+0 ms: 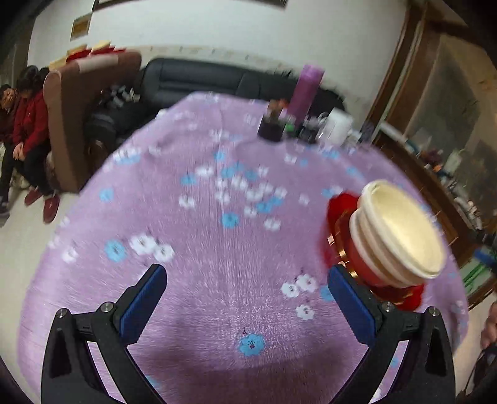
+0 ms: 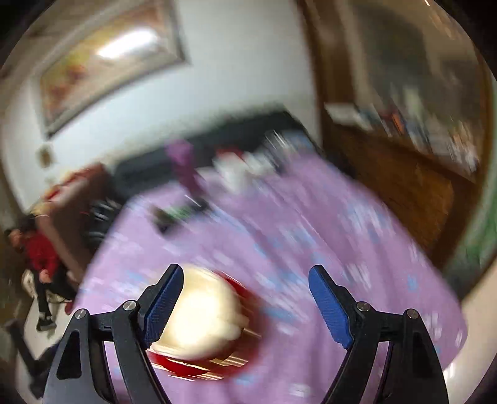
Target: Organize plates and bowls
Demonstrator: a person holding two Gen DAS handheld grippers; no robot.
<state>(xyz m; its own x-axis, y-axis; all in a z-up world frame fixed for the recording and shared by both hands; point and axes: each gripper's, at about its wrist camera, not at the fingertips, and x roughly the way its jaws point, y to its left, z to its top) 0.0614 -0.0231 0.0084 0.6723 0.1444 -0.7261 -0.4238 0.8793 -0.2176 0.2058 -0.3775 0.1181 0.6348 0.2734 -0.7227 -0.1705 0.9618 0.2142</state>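
Blue-padded jaws of the left hand-held gripper (image 1: 247,279) stand wide and empty over the purple floral surface (image 1: 217,279). The right hand-held gripper (image 2: 245,281) is equally wide, holding nothing. Cream bowls (image 1: 400,230) sit nested on red plates (image 1: 337,217) to the left gripper's right — stacking looks done; next comes a steady, level grip.

wall (image 1: 217,28) white, framed picture (image 2: 105,62) hung on it | sofa (image 1: 198,80) dark, at 12 o'clock beyond tabletop (image 1: 186,279) (lilac floral cloth) | brown armchair (image 1: 71,124) at 10 | wooden cabinet (image 1: 435,124) at 2 | floor (image 1: 18,248) pale
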